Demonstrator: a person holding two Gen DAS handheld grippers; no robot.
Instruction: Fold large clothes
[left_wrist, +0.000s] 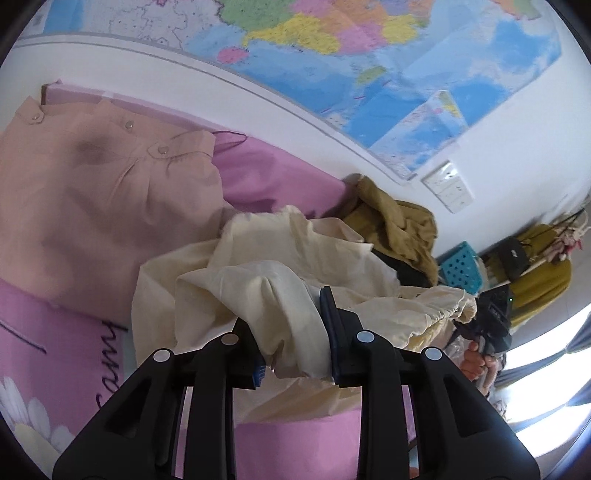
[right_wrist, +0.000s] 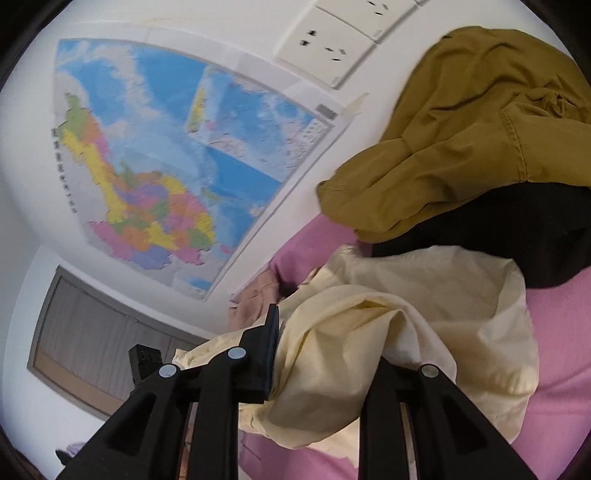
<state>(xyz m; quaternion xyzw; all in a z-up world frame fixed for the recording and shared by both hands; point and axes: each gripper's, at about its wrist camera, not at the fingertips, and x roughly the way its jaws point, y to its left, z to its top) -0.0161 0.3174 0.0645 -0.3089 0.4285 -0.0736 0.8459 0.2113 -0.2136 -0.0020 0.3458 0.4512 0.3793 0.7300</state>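
The left tongs (left_wrist: 295, 332) pinch a bunch of the cream garment (left_wrist: 258, 280), and the right tongs (right_wrist: 328, 347) pinch another part of it (right_wrist: 388, 325). It hangs crumpled over the pink bed (left_wrist: 258, 173), between pink trousers (left_wrist: 92, 177) and an olive garment (right_wrist: 461, 129) beneath a wall map (right_wrist: 166, 166).

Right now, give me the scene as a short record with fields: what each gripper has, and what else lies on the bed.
left gripper: shut on cream garment
right gripper: cream garment bunched between the fingers, right finger hidden
surface: pink bedsheet
laid flat: peach garment, left of the cream one
pile: olive garment on top of black garment
wall: map, sockets
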